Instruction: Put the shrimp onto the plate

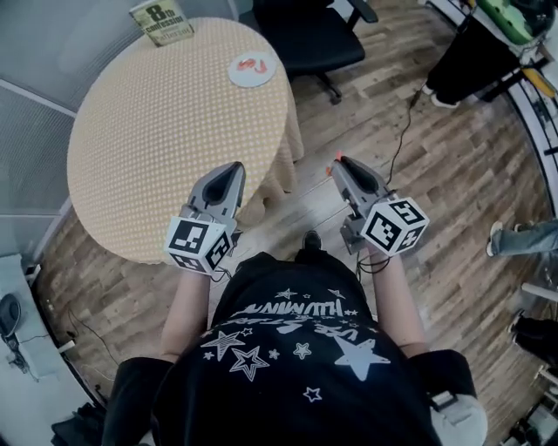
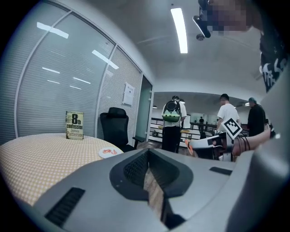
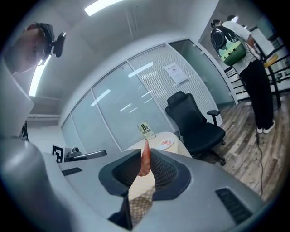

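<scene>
- Right gripper [image 3: 145,152]: its jaws are clamping on one orange shrimp [image 3: 144,162], which is standing upright between them with its tip poking past the fingertips. The gripper is hovering over the wood floor [image 1: 418,148], off the table's right edge and well apart from the plate.
- Left gripper [image 2: 147,154]: its jaws are resting together at the tips, with nothing between them. It is hanging over the table's near right edge and pointing toward the far side.
- Table [image 1: 166,131]: round, and wearing a tan checked cloth.
- Plate [image 1: 237,77]: white, and lying at the table's far right edge. It is carrying the plated shrimp [image 1: 255,64], orange pieces lying flat near its middle.
- Book [image 1: 162,22]: standing upright at the table's far edge, left of the plate, with its cover facing the person.
- Office chair [image 1: 309,39]: black, and standing on the floor just beyond the table's far right edge.
- Person: wearing a black shirt with white stars [image 1: 305,348] and holding both grippers out in front, level with each other.
</scene>
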